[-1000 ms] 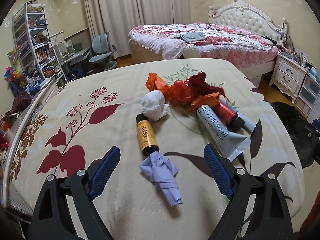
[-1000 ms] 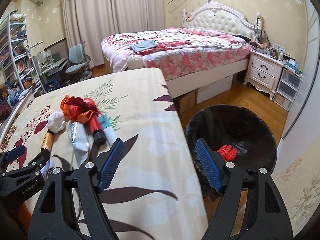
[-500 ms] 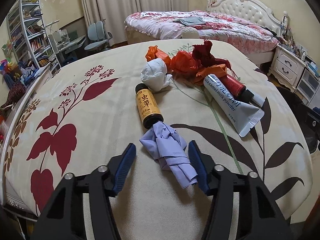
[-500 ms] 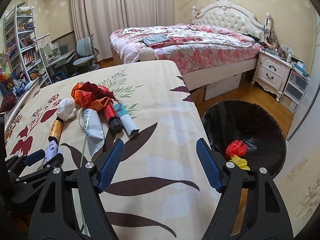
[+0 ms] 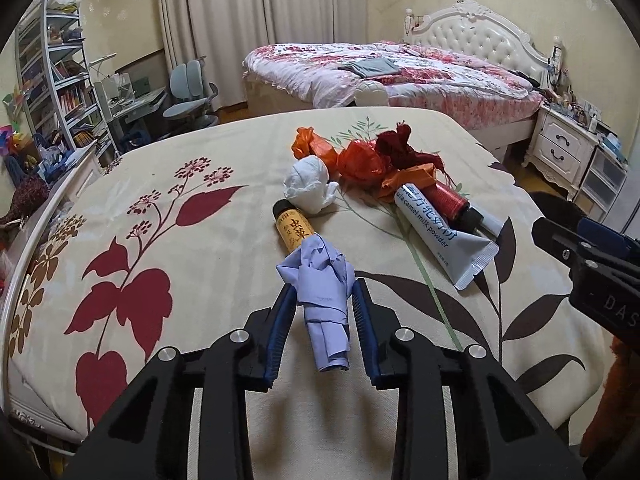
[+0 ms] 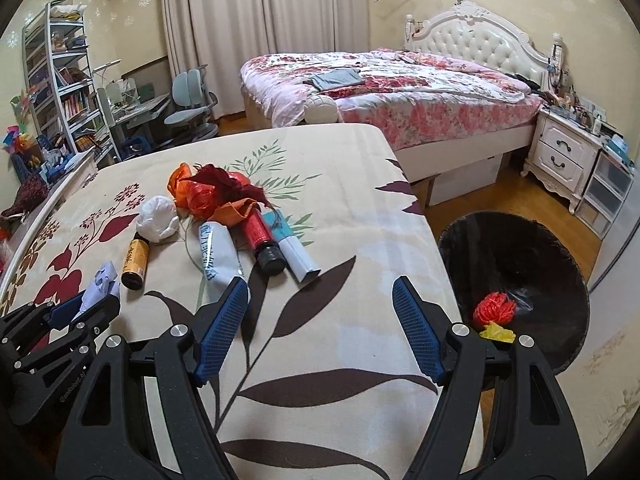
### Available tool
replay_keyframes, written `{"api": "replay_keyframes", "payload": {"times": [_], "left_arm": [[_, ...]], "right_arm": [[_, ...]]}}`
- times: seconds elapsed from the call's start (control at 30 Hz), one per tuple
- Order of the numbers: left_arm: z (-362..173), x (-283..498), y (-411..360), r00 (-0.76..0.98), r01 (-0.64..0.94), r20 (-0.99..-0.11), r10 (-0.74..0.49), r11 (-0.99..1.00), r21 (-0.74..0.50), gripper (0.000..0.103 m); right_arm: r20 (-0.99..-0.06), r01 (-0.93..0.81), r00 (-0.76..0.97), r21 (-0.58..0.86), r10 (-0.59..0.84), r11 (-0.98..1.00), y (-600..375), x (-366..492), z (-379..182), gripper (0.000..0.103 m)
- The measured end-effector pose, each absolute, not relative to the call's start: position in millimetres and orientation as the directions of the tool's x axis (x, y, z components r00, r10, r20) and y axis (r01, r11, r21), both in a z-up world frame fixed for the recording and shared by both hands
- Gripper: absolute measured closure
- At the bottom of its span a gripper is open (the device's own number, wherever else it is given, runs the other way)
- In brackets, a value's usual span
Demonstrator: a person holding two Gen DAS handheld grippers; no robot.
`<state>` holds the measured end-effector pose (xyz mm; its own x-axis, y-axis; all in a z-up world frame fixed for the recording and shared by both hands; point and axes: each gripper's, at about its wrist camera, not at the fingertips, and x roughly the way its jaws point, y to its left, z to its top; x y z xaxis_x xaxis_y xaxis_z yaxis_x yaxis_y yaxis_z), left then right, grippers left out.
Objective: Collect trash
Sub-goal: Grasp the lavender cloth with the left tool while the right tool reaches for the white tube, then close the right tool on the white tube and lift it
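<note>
I am gripping one crumpled lilac wad of paper (image 5: 326,300) in my left gripper (image 5: 323,302); both blue pads are pressing against its sides. It is creased and twisted, fatter at the far end and rolled narrow toward me, and it is sitting over the near middle of the leaf-patterned mattress (image 5: 168,248).

Just behind it one amber bottle (image 5: 293,229) with a black cap is lying on its side, its near end hidden by the wad. Beyond the bottle one white crumpled tissue ball (image 5: 310,186) is resting, and behind that a heap of orange and dark red wrappers (image 5: 368,160) is sitting toward the far edge; I cannot count the pieces in it. To the right I am seeing one grey-white tube (image 5: 442,240) printed "camel milk powder", one red bottle (image 5: 452,202) with a black cap touching it, and one pale sachet (image 6: 294,246) with a teal end just beside the bottle.

My right gripper (image 6: 320,326) is hanging released, its fingers spread wide with nothing between them, over the mattress near its right edge. Off that edge, on the wooden floor, one black-lined bin (image 6: 516,240) is standing, holding one red-orange ball (image 6: 494,307) and one yellow scrap (image 6: 498,332) touching each other.

One floral bed (image 5: 400,76) is standing across the room.
</note>
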<state>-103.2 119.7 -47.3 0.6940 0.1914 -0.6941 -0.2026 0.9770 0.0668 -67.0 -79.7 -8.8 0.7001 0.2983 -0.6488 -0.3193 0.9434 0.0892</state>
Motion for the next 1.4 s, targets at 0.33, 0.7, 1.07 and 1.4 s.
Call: {"api": "replay_keyframes", "payload": {"times": [0.33, 0.7, 1.07, 1.4], "left_arm": [[-41, -96, 157, 0.697, -0.276, -0.676, 0.238, 0.96, 0.052, 0.07], [-46, -88, 183, 0.689, -0.311, -0.683, 0.241, 0.95, 0.022, 0.07], [-40, -86, 175, 0.709, -0.288, -0.672, 0.213, 0.958, -0.001, 0.07], [-28, -77, 144, 0.74, -0.229, -0.651, 0.172, 0.973, -0.004, 0.07]], "right_arm": [[-0.684, -0.446, 0.633, 0.061, 0.363, 0.893, -24, -57, -18, 0.039], [-0.75, -0.5, 0.567, 0.016, 0.341, 0.866, 11, -45, -43, 0.073], [-0.707, -0.504, 0.603, 0.02, 0.369, 0.863, -1, -58, -23, 0.075], [-0.681, -0.41, 0.658, 0.034, 0.321, 0.912, -49, -53, -11, 0.075]]}}
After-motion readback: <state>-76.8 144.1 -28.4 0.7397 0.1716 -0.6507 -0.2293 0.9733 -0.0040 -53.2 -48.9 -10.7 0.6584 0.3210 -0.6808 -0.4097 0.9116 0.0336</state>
